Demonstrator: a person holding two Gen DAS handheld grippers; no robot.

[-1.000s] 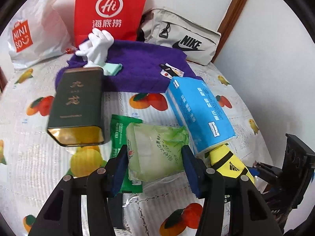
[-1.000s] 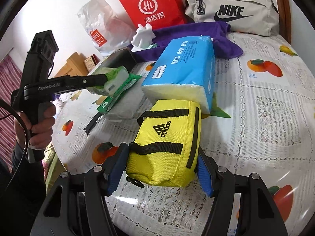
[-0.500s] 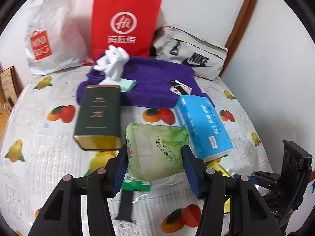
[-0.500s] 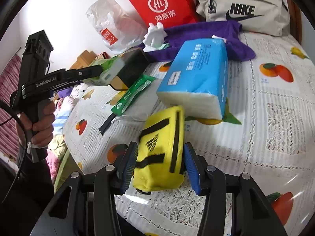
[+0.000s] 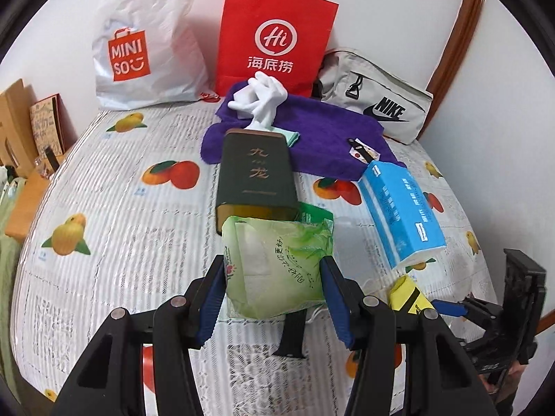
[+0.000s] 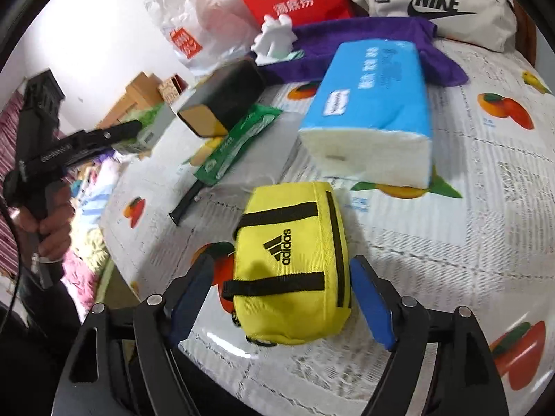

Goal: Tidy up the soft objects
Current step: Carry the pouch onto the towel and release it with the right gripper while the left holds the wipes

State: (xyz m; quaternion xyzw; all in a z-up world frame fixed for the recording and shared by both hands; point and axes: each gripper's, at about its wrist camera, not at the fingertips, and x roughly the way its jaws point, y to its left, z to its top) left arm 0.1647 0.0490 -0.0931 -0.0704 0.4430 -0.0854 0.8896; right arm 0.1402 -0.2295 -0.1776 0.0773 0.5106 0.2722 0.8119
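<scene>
A pale green tissue pack (image 5: 274, 256) hangs above the table with my left gripper (image 5: 273, 279) shut on it, both blue pads pressed into its sides. In the right wrist view that gripper (image 6: 133, 131) is at the left, held by a hand, the pack blurred. A yellow Adidas pouch (image 6: 295, 270) lies on the tablecloth between the fingers of my right gripper (image 6: 281, 293). Its jaws are opening, and the pads stand off the pouch. A blue tissue pack (image 6: 371, 104) lies just beyond the pouch. The pouch (image 5: 406, 294) shows small in the left wrist view.
A dark green tin (image 5: 256, 173), a flat green wipes pack (image 6: 236, 142) and a black strip (image 6: 187, 201) lie mid-table. At the back are a purple towel (image 5: 322, 138) with a white glove (image 5: 260, 100), a Nike bag (image 5: 378, 100), a red paper bag (image 5: 277, 34) and a Miniso bag (image 5: 138, 52).
My left gripper drew back and up with the green pack. The right jaws squeezed the yellow pouch narrow, then spread; the pouch now lies flat and wide between them.
</scene>
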